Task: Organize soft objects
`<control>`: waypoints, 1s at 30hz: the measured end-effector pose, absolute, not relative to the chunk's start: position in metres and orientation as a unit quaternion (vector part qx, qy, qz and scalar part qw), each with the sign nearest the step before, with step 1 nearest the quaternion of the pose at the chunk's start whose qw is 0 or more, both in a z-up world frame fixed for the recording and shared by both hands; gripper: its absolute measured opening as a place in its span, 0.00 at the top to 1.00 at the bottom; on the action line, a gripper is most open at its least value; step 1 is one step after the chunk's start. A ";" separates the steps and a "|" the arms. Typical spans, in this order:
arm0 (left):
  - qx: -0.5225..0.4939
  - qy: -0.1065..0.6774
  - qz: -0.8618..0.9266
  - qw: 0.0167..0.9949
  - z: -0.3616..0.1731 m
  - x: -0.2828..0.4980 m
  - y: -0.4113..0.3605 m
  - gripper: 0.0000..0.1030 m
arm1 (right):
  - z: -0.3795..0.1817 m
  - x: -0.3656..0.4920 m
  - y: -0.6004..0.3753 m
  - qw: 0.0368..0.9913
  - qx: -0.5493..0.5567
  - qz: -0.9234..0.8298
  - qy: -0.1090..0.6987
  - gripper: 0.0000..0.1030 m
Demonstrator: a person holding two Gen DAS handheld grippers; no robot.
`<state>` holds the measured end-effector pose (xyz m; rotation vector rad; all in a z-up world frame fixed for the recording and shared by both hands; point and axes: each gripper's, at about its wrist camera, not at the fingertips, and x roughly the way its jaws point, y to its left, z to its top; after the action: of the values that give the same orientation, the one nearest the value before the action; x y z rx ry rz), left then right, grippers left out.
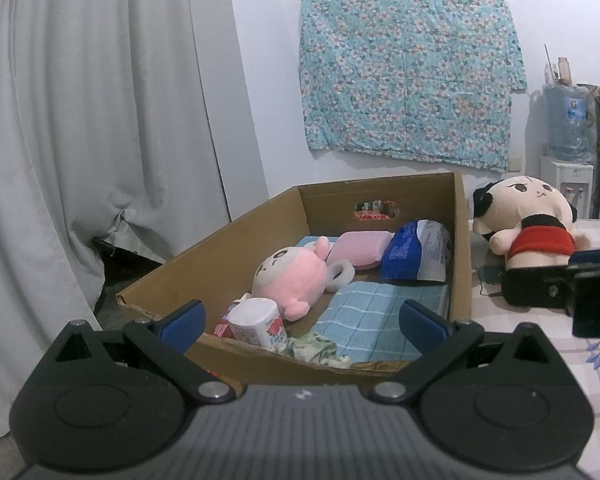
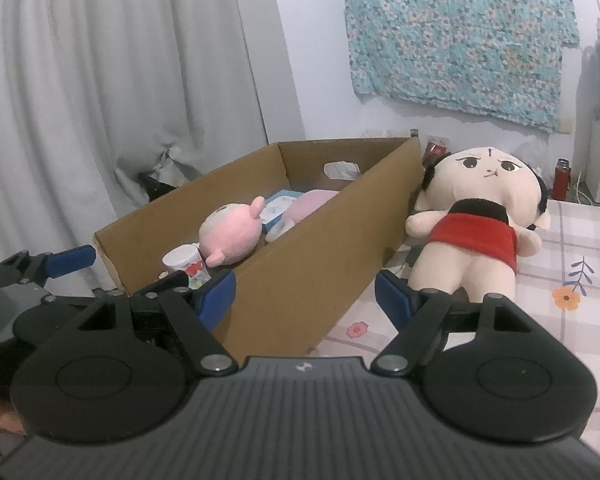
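Observation:
An open cardboard box [image 1: 236,236] [image 2: 340,208] stands on the bed. Inside lie a pink plush [image 1: 292,278] [image 2: 230,236], a pink cushion [image 1: 358,250], a blue-and-white packet [image 1: 414,256], a light blue towel [image 1: 376,320], a white tissue roll [image 1: 256,320] [image 2: 184,260] and a floral cloth [image 1: 316,346]. A big doll in a red skirt [image 1: 528,220] [image 2: 476,224] lies on the bed right of the box. My left gripper [image 1: 302,322] is open at the box's near wall, empty. My right gripper [image 2: 306,300] is open before the box's right wall, empty.
The bed has a checked floral sheet [image 2: 572,300]. Grey curtains [image 1: 80,140] hang at the left, and a floral cloth [image 1: 408,76] is pinned to the wall. A water dispenser [image 1: 566,148] stands at the far right, and a red flask [image 2: 561,178] sits beside it.

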<state>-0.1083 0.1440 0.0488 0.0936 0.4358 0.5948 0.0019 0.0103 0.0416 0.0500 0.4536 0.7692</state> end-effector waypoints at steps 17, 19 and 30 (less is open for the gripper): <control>0.047 0.213 0.291 0.932 0.050 -0.108 0.142 0.00 | 0.040 0.002 0.013 0.901 0.018 0.374 0.220 0.25; 0.046 0.213 0.290 0.932 0.049 -0.108 0.143 0.00 | 0.040 0.002 0.013 0.901 0.018 0.373 0.220 0.24; 0.045 0.214 0.290 0.932 0.051 -0.108 0.140 0.00 | 0.041 0.002 0.008 0.900 0.026 0.371 0.228 0.24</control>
<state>-0.1084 0.1395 0.0508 0.0923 0.4383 0.5944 0.0024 0.0083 0.0415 0.0534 0.4714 0.7681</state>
